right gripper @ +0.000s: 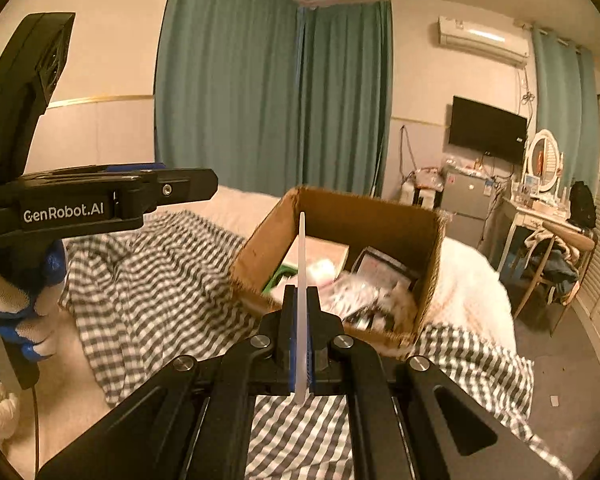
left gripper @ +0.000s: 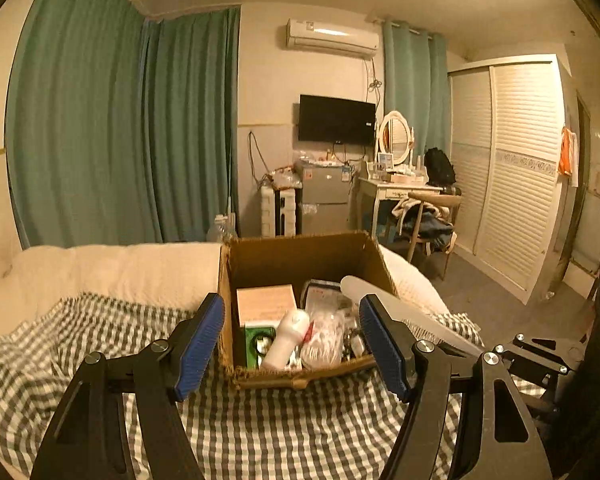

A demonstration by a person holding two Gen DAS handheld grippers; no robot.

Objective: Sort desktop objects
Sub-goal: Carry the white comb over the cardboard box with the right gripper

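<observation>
An open cardboard box point(left gripper: 300, 256) stands on the bed and holds a white bottle point(left gripper: 286, 340), a beige carton point(left gripper: 265, 302), a green item point(left gripper: 256, 344) and plastic packets point(left gripper: 328, 336). My left gripper point(left gripper: 292, 346) hovers in front of the box, open, with nothing between its blue pads point(left gripper: 200, 344). My right gripper point(right gripper: 302, 320) is shut on a flat white strip point(right gripper: 302, 248), held on edge. The strip points over the near wall of the box point(right gripper: 360, 216). In the left wrist view the strip point(left gripper: 400, 308) slants in from the right above the box's right corner.
A grey-and-white checkered cloth point(left gripper: 280, 432) covers the near part of the bed, with a white duvet point(left gripper: 120, 272) behind it. A gloved hand point(right gripper: 16, 300) holds the left gripper point(right gripper: 180, 186). A chair point(left gripper: 432, 220), a dressing table point(left gripper: 396, 190) and a louvred wardrobe point(left gripper: 516, 168) stand to the right.
</observation>
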